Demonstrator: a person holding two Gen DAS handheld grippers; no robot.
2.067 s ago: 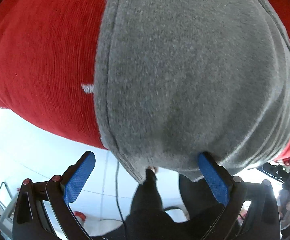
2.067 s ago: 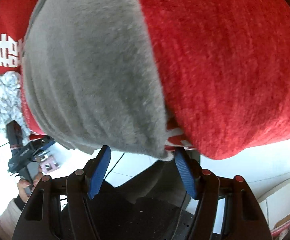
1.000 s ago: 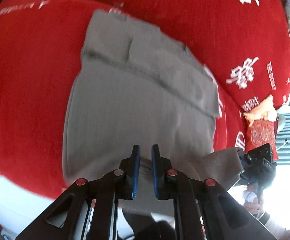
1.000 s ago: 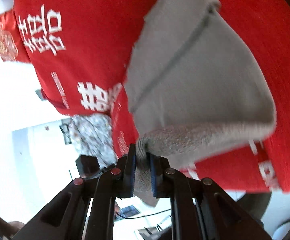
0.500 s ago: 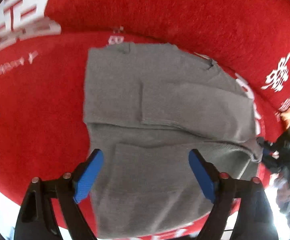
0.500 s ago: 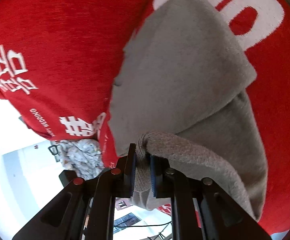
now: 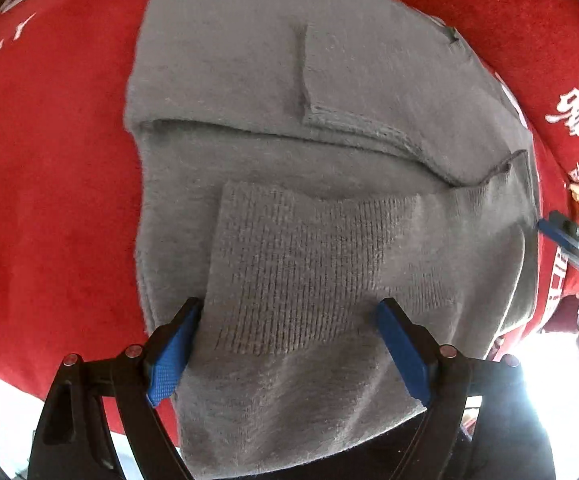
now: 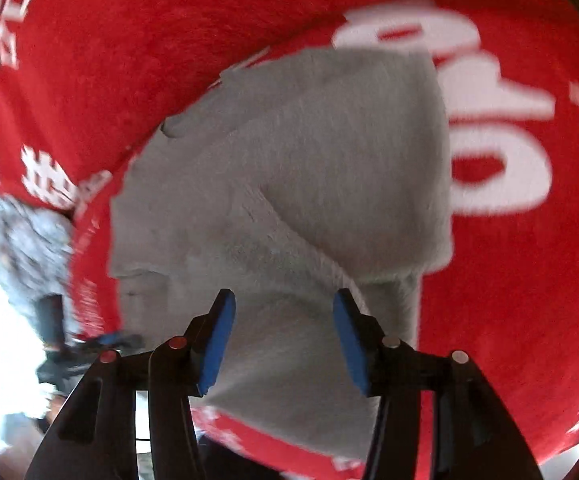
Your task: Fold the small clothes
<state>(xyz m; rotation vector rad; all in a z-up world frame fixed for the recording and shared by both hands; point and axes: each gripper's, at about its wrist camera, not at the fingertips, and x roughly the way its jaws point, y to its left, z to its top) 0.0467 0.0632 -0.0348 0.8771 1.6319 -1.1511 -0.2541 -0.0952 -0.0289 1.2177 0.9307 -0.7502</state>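
The grey garment (image 7: pixel 273 80) is soft knitted cloth, matt and slightly fuzzy on its outer face; the turned-over part nearest the left gripper (image 7: pixel 287 342) shows a coarser ribbed knit with clear vertical rows. A stitched hem runs along one folded edge. It lies on a red cloth (image 7: pixel 49 200) with a short, plush, towel-like pile, matt, carrying white woven or printed lettering. The pads (image 7: pixel 169 354) of both grippers are blue with a fine dimpled texture, set on black matt plastic arms with small shiny round studs. In the right wrist view the right gripper (image 8: pixel 283 340) has the same finish.
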